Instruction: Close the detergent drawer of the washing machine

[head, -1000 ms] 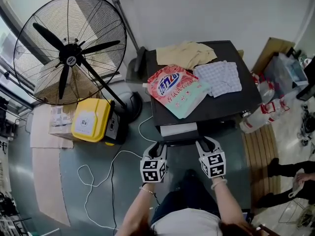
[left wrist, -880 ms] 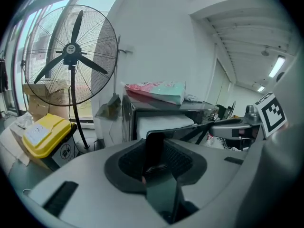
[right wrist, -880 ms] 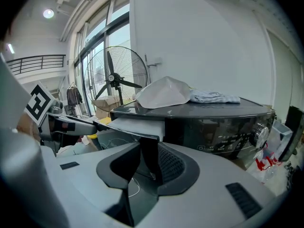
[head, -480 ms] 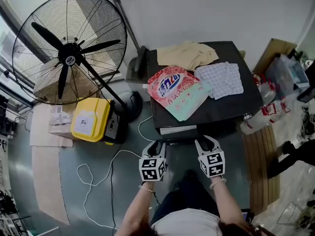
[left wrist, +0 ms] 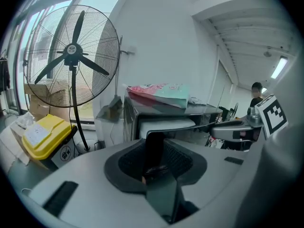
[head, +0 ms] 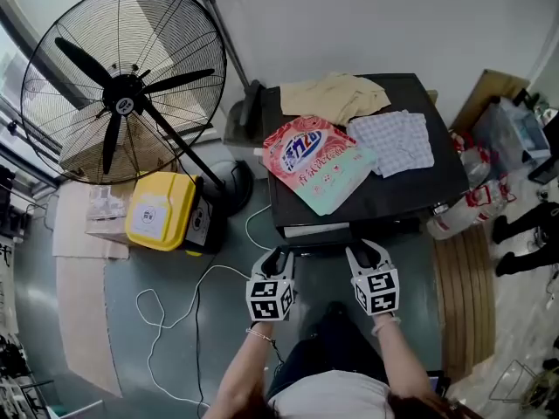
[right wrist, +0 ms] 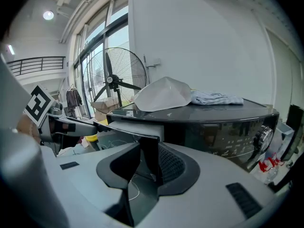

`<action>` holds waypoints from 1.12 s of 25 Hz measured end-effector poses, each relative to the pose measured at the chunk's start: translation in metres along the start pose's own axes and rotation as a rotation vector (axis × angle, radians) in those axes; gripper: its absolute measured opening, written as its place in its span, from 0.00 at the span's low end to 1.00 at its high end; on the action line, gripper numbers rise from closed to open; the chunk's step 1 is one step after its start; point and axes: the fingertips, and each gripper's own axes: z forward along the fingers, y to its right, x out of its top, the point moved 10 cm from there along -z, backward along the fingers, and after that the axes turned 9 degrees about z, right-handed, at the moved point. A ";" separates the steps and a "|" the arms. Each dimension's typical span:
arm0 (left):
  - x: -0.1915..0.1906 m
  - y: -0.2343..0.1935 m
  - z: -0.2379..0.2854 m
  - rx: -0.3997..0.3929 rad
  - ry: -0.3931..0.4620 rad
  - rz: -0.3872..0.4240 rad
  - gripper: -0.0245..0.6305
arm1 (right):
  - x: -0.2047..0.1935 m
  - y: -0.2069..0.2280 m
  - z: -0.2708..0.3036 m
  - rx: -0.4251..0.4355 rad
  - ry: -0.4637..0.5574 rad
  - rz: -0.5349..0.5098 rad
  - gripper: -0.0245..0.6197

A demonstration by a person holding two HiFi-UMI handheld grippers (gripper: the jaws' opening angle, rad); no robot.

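My left gripper [head: 277, 254] and right gripper [head: 367, 250] are both partly spread and empty, with the detergent drawer [head: 316, 230] just beyond at twelve o'clock.

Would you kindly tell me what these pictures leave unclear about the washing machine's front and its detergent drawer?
1. Detergent drawer: whether it sits flush. The head view looks steeply down on it; both gripper views face it nearly head-on.
2. Control panel markings: right gripper view, too small and dim.
3. Machine's lower front: under the machine's top in the head view; behind the left gripper and right gripper bodies in their views.
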 end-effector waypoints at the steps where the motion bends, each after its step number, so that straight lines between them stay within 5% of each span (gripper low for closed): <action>1: 0.000 0.000 0.000 0.001 0.001 0.000 0.22 | 0.000 0.000 0.000 -0.001 0.001 0.001 0.25; 28: 0.019 -0.014 0.025 0.037 -0.006 -0.036 0.22 | 0.021 0.005 0.025 -0.074 0.010 0.046 0.31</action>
